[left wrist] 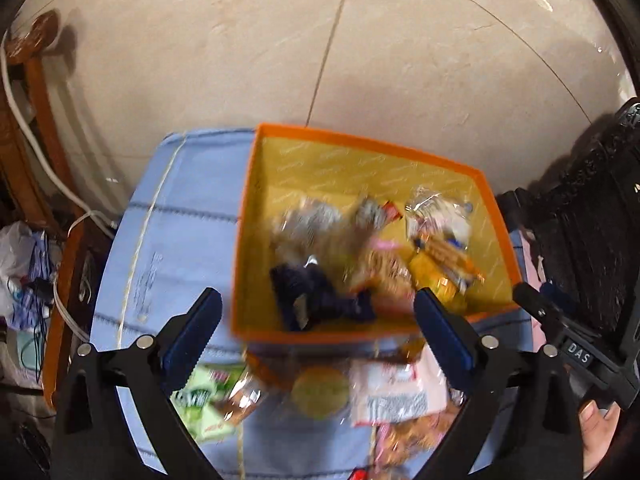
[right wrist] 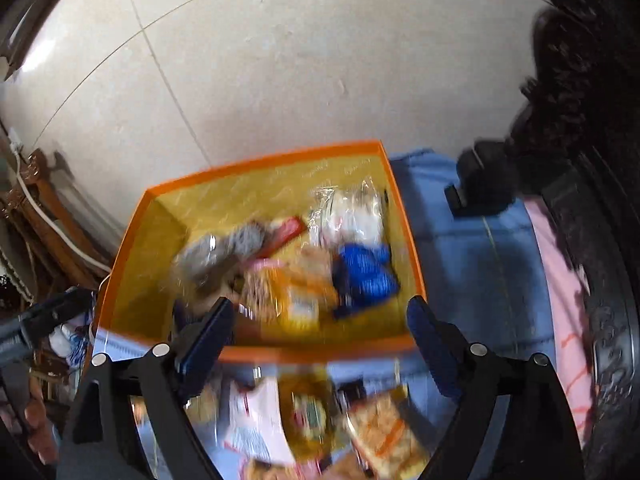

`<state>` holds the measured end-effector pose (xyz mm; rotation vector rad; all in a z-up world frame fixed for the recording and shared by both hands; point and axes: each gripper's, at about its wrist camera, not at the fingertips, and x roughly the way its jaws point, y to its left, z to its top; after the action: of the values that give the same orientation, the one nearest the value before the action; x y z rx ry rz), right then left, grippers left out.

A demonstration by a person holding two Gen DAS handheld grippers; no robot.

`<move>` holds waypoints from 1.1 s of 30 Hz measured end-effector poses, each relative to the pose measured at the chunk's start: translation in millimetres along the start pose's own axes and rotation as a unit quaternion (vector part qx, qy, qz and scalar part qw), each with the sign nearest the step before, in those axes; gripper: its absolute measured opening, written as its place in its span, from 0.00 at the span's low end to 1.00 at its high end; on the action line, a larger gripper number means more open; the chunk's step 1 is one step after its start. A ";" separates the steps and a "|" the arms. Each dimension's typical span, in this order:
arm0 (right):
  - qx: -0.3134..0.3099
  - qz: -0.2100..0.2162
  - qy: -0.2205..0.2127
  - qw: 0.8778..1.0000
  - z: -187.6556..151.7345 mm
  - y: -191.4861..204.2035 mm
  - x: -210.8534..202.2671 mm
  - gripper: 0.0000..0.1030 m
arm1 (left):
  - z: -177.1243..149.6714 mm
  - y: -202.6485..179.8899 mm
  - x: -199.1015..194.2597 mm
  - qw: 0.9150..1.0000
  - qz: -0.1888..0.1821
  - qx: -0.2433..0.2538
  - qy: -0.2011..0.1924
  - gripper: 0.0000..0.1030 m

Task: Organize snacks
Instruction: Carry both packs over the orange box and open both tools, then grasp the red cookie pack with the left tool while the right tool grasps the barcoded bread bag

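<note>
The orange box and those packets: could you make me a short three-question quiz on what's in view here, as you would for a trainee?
1. True or false: the orange box already holds several snack packets.
2. Multiple choice: the green packet lies (a) inside the box, (b) on the blue cloth outside the box, (c) between the fingers of a hand-held gripper.
3. Fill in: both the left hand-held gripper and the right hand-held gripper are ____ and hold nothing.

Key: 1 true. 2 b. 3 open.
</note>
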<state>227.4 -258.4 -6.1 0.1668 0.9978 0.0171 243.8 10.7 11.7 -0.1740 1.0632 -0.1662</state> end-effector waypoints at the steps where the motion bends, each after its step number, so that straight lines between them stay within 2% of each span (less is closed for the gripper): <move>1: 0.000 0.001 0.001 1.000 -10.4 -2.4 -4.3 0.90 | -10.4 6.2 -3.4 1.000 -0.002 -0.003 0.005 0.92; 6: -0.017 0.000 0.027 0.999 -84.4 -12.5 -21.7 0.91 | -66.6 23.3 -13.3 1.000 -0.012 -0.009 0.024 0.92; 10: -0.034 -0.005 0.069 0.997 -142.0 -13.0 -25.7 0.91 | -123.8 18.7 -7.8 0.997 0.004 0.032 0.064 0.92; 14: -0.031 0.018 0.112 0.993 -188.0 -10.8 -28.2 0.91 | -173.1 17.7 -3.0 0.993 0.018 0.058 0.099 0.92; 20: -0.085 0.058 0.129 0.986 -212.8 33.6 -33.8 0.91 | -211.8 32.4 -4.4 0.991 0.010 0.036 0.130 0.92; 26: -0.136 0.063 0.143 0.978 -218.3 71.3 -24.0 0.91 | -221.0 41.5 -12.2 0.991 0.007 0.022 0.132 0.92; 33: -0.143 0.070 0.167 0.973 -222.5 85.4 -2.4 0.91 | -231.2 52.9 -18.2 0.991 0.012 0.012 0.135 0.92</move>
<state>45.0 -144.9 -109.5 -0.0336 1.3041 0.3265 34.9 52.0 -94.4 -0.1183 1.3313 -0.1840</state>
